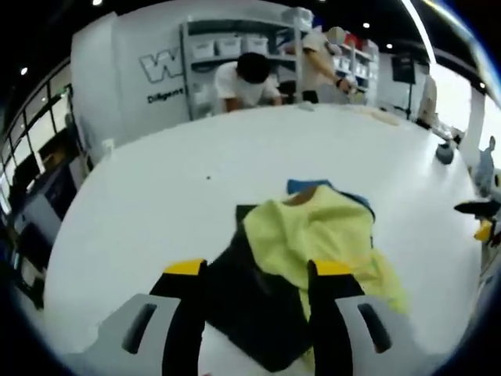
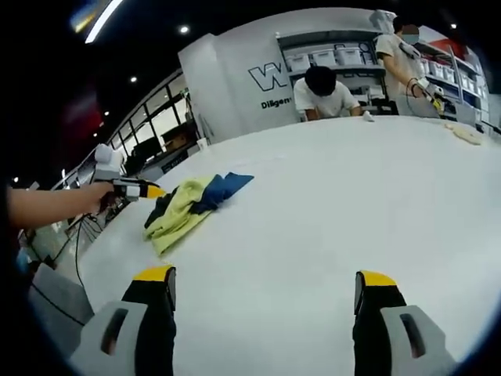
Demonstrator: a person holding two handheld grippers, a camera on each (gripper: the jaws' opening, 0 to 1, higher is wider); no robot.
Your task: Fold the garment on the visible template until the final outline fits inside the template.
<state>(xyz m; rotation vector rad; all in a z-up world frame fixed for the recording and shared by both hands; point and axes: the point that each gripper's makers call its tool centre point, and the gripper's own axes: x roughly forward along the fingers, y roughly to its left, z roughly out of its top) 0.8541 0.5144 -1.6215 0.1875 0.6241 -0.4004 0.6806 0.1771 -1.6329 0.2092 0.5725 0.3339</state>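
While the yellow shirt (image 1: 313, 235) lies bunched up on the white worktop (image 1: 196, 196), the left gripper (image 1: 258, 274) hangs just above its near edge, fingers spread wide and holding nothing. A dark cloth (image 1: 250, 305) and a blue cloth (image 1: 301, 186) lie under the shirt. The right gripper (image 2: 262, 286) is well apart, fingers spread wide over bare worktop.

1. A broad white bench (image 2: 329, 204) stretches across the room.
2. Behind it, a grey wall (image 2: 235, 78) bearing large lettering flanks shelving (image 1: 235, 47) stacked with pale bins.
3. Windows (image 2: 160, 125) line one side.
4. Ceiling spotlights (image 2: 182, 30) and a strip light (image 1: 419, 27) glow overhead.
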